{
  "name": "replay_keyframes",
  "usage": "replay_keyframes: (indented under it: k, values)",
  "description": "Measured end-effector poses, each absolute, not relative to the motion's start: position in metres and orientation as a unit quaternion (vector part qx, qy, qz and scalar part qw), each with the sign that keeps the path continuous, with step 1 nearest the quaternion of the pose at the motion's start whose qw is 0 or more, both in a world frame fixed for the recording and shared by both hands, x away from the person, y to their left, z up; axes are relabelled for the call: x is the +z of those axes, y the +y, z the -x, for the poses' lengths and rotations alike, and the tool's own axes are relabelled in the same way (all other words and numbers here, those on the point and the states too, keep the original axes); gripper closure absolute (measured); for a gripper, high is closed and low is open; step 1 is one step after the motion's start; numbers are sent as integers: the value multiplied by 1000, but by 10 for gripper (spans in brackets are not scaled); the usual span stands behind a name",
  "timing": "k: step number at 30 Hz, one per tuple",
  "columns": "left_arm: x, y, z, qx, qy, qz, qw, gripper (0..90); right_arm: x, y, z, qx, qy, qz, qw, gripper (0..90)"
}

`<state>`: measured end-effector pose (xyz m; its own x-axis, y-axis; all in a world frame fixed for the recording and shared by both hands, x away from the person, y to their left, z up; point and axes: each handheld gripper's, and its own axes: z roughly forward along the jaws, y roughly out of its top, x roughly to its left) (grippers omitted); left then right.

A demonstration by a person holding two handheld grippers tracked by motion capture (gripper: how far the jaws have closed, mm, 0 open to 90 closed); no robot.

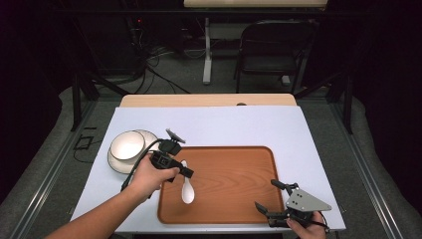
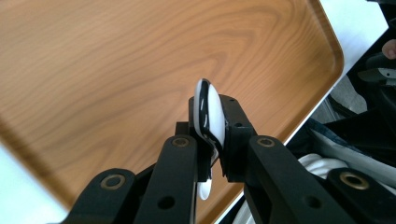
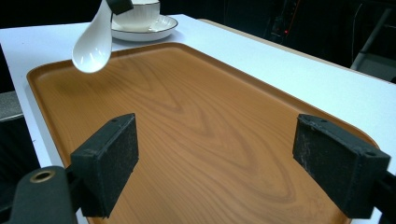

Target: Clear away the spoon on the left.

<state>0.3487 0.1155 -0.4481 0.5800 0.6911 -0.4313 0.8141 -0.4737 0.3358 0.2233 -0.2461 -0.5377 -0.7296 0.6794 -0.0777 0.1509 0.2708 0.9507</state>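
A white ceramic spoon (image 1: 188,190) hangs bowl-down just above the left part of a brown wooden tray (image 1: 234,169). My left gripper (image 1: 184,172) is shut on the spoon's handle (image 2: 211,109), which stands edge-on between the two black pads. From the right gripper view the spoon's bowl (image 3: 92,44) floats over the tray's far corner, clear of the wood (image 3: 196,121). My right gripper (image 1: 271,196) rests at the tray's near right corner. It is open, its pads (image 3: 109,161) wide apart with nothing between them.
A white bowl (image 1: 127,144) sits on a saucer (image 1: 115,164) on the white tabletop, left of the tray; both also appear as bowl (image 3: 138,10) and saucer (image 3: 154,28). A dark chair (image 1: 271,47) and table legs stand beyond the far edge.
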Motion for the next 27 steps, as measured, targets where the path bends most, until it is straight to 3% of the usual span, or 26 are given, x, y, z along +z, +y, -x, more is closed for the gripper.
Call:
replay_keyframes:
  k: [9, 27]
  values:
    - [-462, 103, -349, -130, 435, -856, 249, 849, -538, -247, -223, 539, 758, -274, 245, 140]
    - [-483, 107, -360, -128, 479, -830, 254, 844, -537, -247, -223, 539, 758, -274, 246, 140]
